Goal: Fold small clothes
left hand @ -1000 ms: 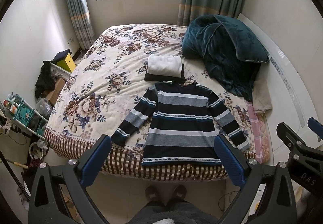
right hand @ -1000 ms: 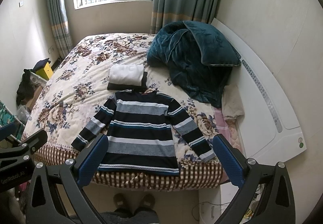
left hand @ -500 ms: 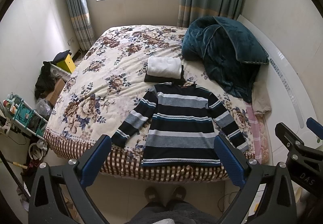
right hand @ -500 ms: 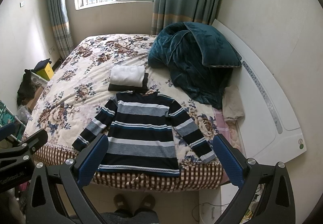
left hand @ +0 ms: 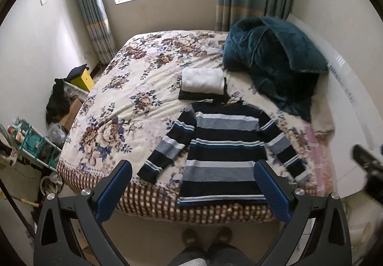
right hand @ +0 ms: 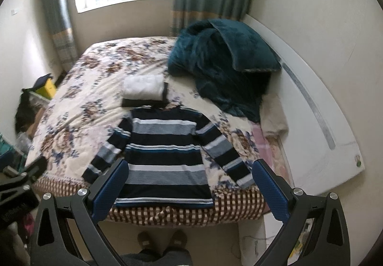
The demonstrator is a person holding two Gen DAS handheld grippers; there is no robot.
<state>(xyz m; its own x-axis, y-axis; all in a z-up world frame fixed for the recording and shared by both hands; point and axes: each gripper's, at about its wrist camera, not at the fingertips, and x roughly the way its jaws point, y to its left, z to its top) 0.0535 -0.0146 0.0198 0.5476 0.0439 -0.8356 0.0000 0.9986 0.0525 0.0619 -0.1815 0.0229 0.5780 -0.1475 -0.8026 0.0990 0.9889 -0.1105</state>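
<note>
A navy, grey and white striped sweater (left hand: 222,146) lies flat on the floral bedspread (left hand: 124,108), sleeves spread, hem at the bed's near edge; it also shows in the right wrist view (right hand: 165,148). Behind its collar sits a folded pile, white on dark (left hand: 202,82). My left gripper (left hand: 191,191) is open and empty, held in the air in front of the bed's foot. My right gripper (right hand: 189,190) is open and empty too, at about the same distance from the hem.
A teal blanket (left hand: 270,60) is heaped at the bed's far right by the white headboard (right hand: 318,117). Shelves and clutter (left hand: 28,146) stand on the floor left of the bed. My feet (left hand: 205,237) are on the tile floor below.
Both grippers have moved a little nearer the bed, so the sweater looks larger. The right wrist view is slightly blurred. The sweater has not moved.
</note>
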